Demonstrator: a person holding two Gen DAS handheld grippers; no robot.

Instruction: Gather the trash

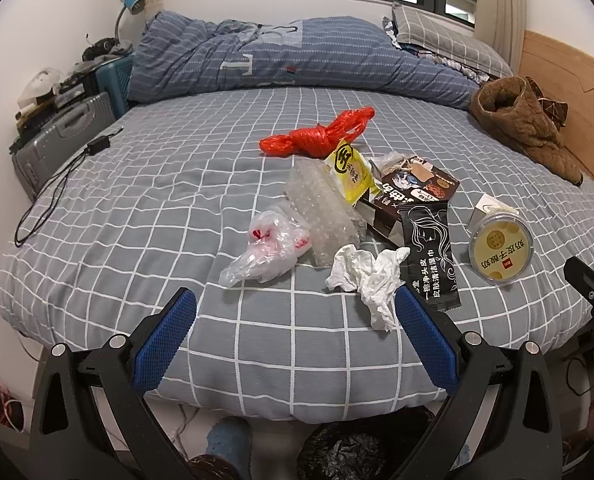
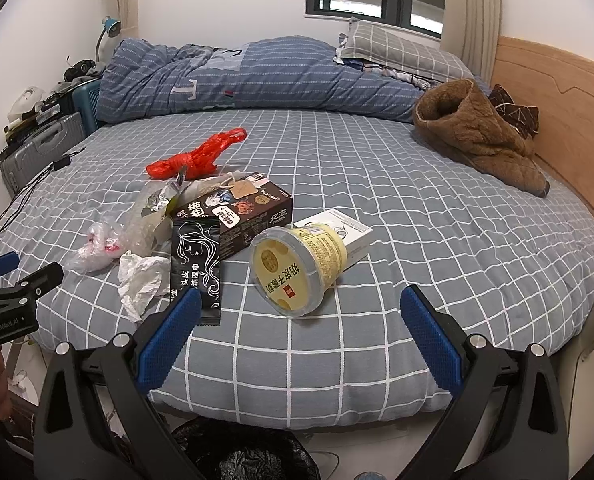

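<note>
Grey bedding with a white grid pattern (image 1: 145, 216) covers the bed on which all the trash lies, with a rolled blue striped duvet (image 1: 297, 60) along its far side and a brown fleece garment (image 1: 525, 128) by the wooden headboard (image 2: 569, 112).

Taking the round yellow lidded cup (image 2: 293, 268) as the landmark: it lies tipped on its side, lid toward the cameras, resting against a small white carton (image 2: 337, 228) just behind it. Touching its left side is a dark printed cardboard box (image 2: 237, 208), and a flat black wet-wipe sachet (image 2: 196, 264) lies over that box's near end. Left of the sachet sits a crumpled white tissue (image 2: 141, 280), then a clear plastic bag with red print (image 1: 265, 252) and a sheet of bubble wrap (image 1: 325, 212). A yellow snack wrapper (image 1: 351, 172) leans on the bubble wrap, and a knotted red plastic bag (image 2: 197, 156) lies farthest behind, well apart from the cup.

The left gripper (image 1: 297, 304) hovers at the bed's near edge with its jaws spread wide and empty, the tissue beside its right pad. The right gripper (image 2: 301, 304) hangs likewise, jaws released, with the cup just ahead between its blue pads (image 2: 169, 336). A black bin bag (image 2: 241, 456) sits on the floor below.
</note>
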